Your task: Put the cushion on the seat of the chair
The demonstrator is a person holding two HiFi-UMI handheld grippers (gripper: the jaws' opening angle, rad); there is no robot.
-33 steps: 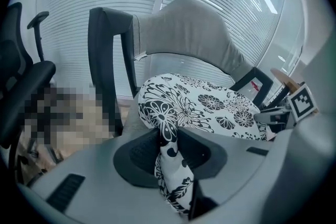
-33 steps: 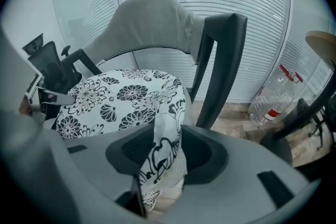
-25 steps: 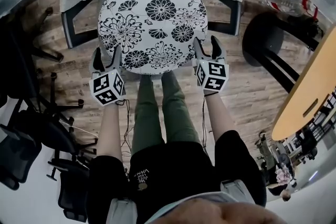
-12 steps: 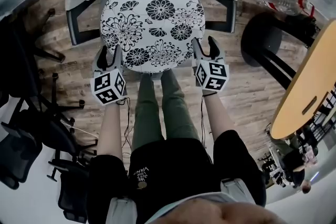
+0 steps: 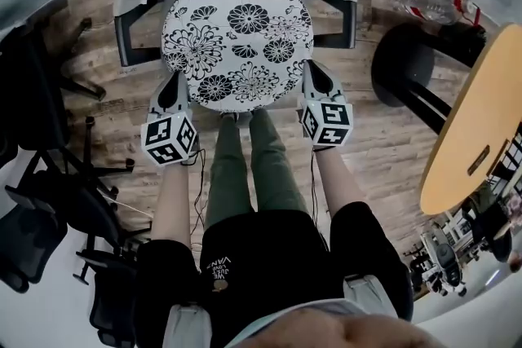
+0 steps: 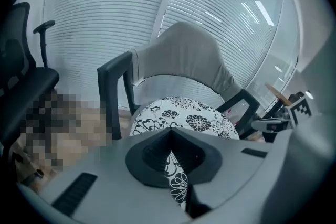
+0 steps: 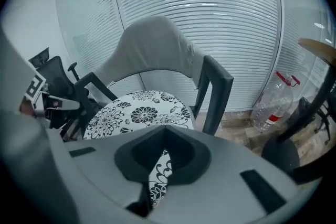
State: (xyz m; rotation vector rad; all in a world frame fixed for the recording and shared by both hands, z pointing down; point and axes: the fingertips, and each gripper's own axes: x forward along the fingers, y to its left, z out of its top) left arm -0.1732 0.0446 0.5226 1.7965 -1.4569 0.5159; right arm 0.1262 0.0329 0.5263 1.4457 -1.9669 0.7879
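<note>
Round cushion [image 5: 238, 33] sits level, floral face up, left gripper [image 5: 176, 85] and right gripper [image 5: 314, 77] clamping its near rim.

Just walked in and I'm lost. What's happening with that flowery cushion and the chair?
A person holds a tool in each hand. The left tool and the right tool are each shut on the near edge of the round floral cushion, which lies over the seat of the chair. Whether it rests on the seat or hangs just above cannot be told.
</note>
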